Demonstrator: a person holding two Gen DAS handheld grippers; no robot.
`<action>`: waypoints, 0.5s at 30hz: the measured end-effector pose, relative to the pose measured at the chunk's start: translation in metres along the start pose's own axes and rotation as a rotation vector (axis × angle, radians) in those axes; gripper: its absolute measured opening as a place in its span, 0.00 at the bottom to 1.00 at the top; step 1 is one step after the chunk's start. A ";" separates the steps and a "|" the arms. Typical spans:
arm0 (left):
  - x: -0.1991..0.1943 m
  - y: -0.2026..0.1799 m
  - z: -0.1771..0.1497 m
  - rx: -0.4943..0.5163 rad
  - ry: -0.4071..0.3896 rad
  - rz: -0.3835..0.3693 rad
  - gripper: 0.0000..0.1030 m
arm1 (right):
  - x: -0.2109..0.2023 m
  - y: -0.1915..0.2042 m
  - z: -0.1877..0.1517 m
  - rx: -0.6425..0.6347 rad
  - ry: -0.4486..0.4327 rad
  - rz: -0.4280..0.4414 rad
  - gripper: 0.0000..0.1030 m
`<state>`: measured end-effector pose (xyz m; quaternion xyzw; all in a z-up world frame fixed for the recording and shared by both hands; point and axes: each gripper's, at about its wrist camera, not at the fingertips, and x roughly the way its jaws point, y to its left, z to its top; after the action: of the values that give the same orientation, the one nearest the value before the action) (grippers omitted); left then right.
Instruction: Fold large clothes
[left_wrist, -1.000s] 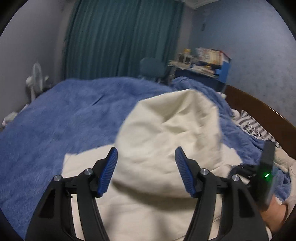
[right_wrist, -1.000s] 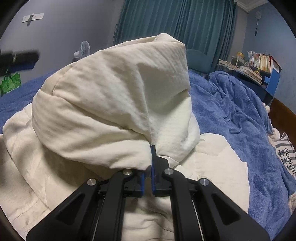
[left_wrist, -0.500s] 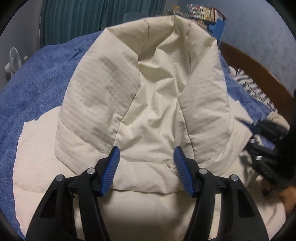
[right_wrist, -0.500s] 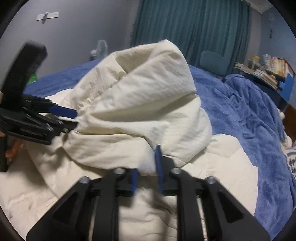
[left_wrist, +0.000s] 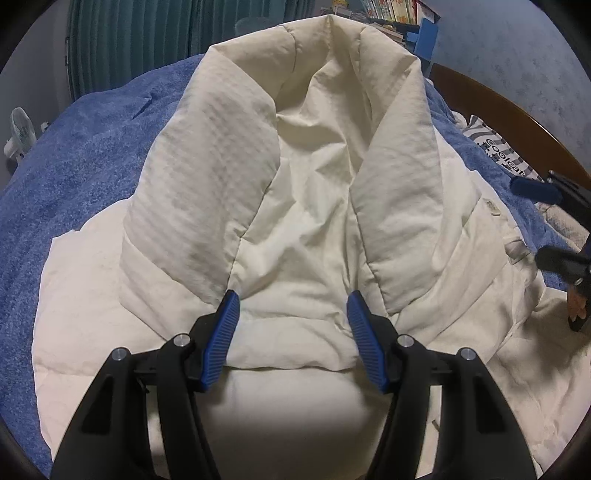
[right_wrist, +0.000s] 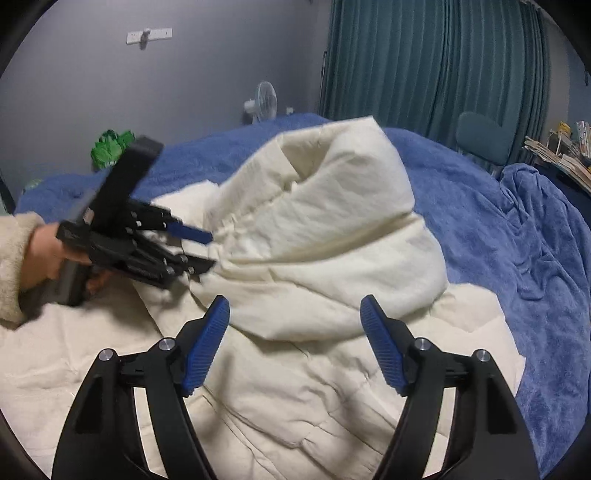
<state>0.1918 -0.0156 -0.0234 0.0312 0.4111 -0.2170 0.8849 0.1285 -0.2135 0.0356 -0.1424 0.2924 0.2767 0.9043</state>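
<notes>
A cream padded jacket (left_wrist: 110, 295) lies spread on the bed, its hood (left_wrist: 321, 177) standing up with the opening facing the left wrist view. My left gripper (left_wrist: 292, 295) is open at the base of that opening, its blue pads on either side of the inner fabric and not pinching it. From the right wrist view, the left gripper (right_wrist: 208, 250) touches the hood's (right_wrist: 332, 229) gathered rim, held by a hand in a fluffy sleeve. The jaws of my right gripper (right_wrist: 294, 301) are opening; the hood's lower edge lies between the pads, which do not press on it.
A blue fleece blanket (right_wrist: 517, 258) covers the bed around the jacket. A wooden headboard (left_wrist: 509, 110) and a striped cloth (left_wrist: 491, 147) are on the right. Teal curtains (right_wrist: 424, 66), a fan (right_wrist: 264, 99), a chair (right_wrist: 484, 138) and stacked books (right_wrist: 565, 155) stand beyond the bed.
My right gripper let go of the hood fold it was pinching, and its jaws spread wide. My left gripper dropped to the hood's opening and has stayed there. The hood sank a little.
</notes>
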 end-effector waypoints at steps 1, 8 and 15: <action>0.000 0.002 -0.002 0.001 -0.001 0.002 0.56 | 0.001 -0.003 0.003 0.016 -0.014 -0.014 0.69; -0.003 0.004 -0.010 0.011 -0.011 0.022 0.56 | 0.036 -0.006 0.005 0.144 -0.006 -0.115 0.68; -0.001 0.003 -0.012 0.012 -0.007 0.015 0.56 | 0.078 -0.018 -0.029 0.190 0.194 -0.150 0.68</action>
<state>0.1836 -0.0096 -0.0311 0.0390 0.4062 -0.2127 0.8878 0.1786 -0.2070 -0.0327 -0.1038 0.3918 0.1642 0.8993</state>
